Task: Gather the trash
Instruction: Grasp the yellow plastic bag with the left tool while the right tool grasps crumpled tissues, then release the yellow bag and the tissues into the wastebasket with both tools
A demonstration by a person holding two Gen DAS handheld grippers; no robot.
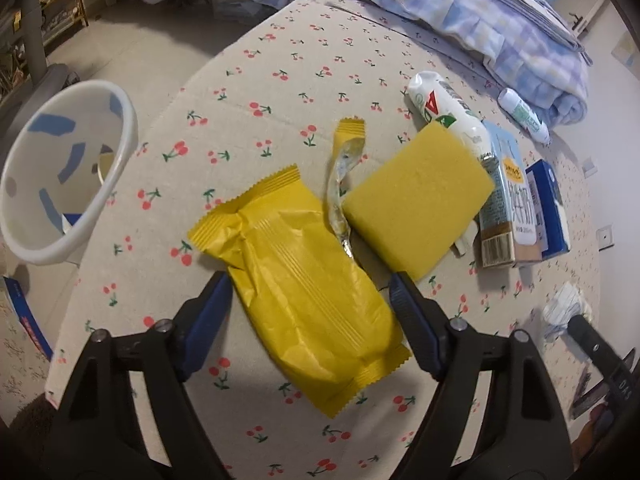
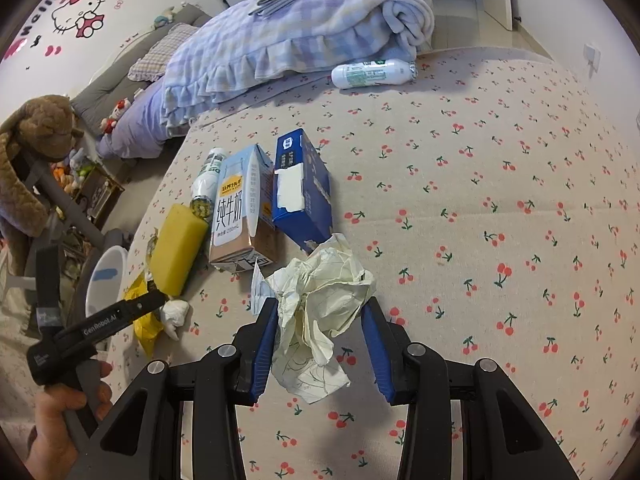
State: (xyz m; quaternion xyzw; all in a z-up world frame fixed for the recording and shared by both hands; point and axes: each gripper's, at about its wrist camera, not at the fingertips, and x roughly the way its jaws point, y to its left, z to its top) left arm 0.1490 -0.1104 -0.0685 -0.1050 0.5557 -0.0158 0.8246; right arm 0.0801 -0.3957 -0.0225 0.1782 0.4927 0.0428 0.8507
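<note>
**Trash pickup on cherry-print bed: paper pinched, wrapper straddled**

Right gripper (image 2: 320, 312): blue fingers (image 2: 264, 344) pinching crumpled cream paper (image 2: 320, 304), wad bunched between pads and spilling out above and below. Paper held over cherry-print bed sheet (image 2: 500, 200), just in front of milk carton (image 2: 240, 216) and dark blue box (image 2: 304, 184), those two lying side by side and touching.

Left gripper (image 1: 310, 286): fingers (image 1: 412, 320) spread wide on either side of yellow snack wrapper (image 1: 304, 280). Left pad about touching wrapper edge, right pad with small gap; no squeeze visible. Wrapper flat on sheet, crinkled, lying diagonally. Thin torn wrapper strip (image 1: 344, 184) between it and yellow sponge (image 1: 416, 204). White squeezed bottle (image 1: 448, 116) behind sponge, resting against carton. Second small white bottle (image 2: 372, 74) farther back, at edge of folded checked blanket (image 2: 320, 20).

White bin (image 1: 68, 176) with blue patches off bed's edge, left of wrapper, mouth tilted toward camera. Some scraps inside, contents unclear.

Small white tissue wad (image 2: 174, 314) on sheet near left gripper, seen from right wrist view. Hand (image 2: 60, 420) gripping left tool's handle at lower left of that view.
</note>
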